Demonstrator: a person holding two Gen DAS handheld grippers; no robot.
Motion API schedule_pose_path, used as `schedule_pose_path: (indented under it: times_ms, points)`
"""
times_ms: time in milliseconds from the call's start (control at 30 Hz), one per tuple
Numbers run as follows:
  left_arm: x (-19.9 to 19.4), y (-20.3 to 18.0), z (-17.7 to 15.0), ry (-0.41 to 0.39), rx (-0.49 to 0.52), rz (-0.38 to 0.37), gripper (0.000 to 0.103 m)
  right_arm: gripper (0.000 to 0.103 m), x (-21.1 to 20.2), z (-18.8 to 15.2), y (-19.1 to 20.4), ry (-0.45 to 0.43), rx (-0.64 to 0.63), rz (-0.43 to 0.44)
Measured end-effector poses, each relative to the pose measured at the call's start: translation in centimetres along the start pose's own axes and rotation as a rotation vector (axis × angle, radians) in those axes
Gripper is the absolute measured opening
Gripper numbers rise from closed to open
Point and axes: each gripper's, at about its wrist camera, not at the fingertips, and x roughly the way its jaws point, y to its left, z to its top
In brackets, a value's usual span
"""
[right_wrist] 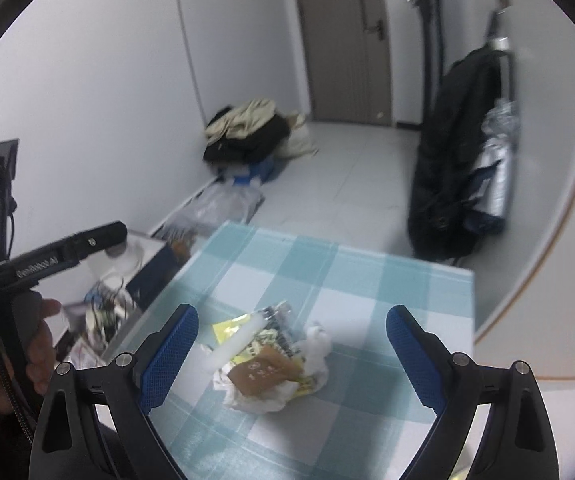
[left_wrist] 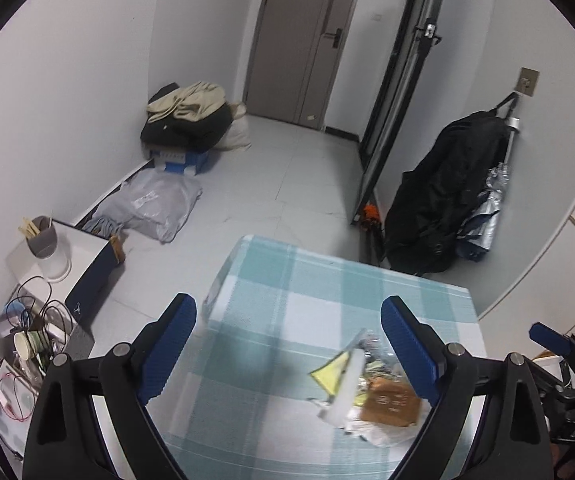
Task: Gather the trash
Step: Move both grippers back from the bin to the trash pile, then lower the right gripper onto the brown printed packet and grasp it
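Note:
A heap of trash [left_wrist: 371, 392] lies on the checked tablecloth [left_wrist: 287, 300]: a brown paper wrapper [left_wrist: 391, 400], a yellow packet, a white tube, crumpled white paper and foil. My left gripper [left_wrist: 289, 312] hangs open above the table, the heap low between its blue pads, nearer the right pad. In the right wrist view the same heap [right_wrist: 271, 360] sits between the pads of my right gripper [right_wrist: 292, 322], which is open and empty above it. The brown wrapper [right_wrist: 261, 372] tops the heap there. The right gripper's tip [left_wrist: 547, 338] shows at the left view's right edge.
Left of the table stand a dark box [left_wrist: 95, 276], a grey cup with sticks [left_wrist: 43, 236] and a cable clutter [left_wrist: 35, 332]. Clothes pile [left_wrist: 191, 120] and plastic bag [left_wrist: 159, 204] lie on the floor. A black coat [left_wrist: 447, 200] hangs right. A hand holds the left gripper's handle [right_wrist: 35, 344].

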Motion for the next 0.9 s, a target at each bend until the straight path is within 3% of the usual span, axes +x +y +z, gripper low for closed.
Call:
schedule_pose_path:
  times_ms: [200,467,833,900]
  points:
    - [1.1,1.2,0.0,0.043,0.001,0.014,0.092,0.095,4.9,0.0,1.0,0.119,-0.079,0.07]
    - [1.9,3.1,0.3,0.087,-0.069,0.006,0.092,0.094,10.5,-2.2,2.4,0.34,-0.202,0.181]
    - [2.9,3.0,0.2,0.122,-0.071,0.016,0.092,0.089,13.2,-4.3,3.1,0.446,-0.305,0.17]
    - [3.0,3.0,0.1,0.128,-0.07,0.016,0.092,0.083,13.7,-4.5,2.8,0.469,-0.297,0.166]
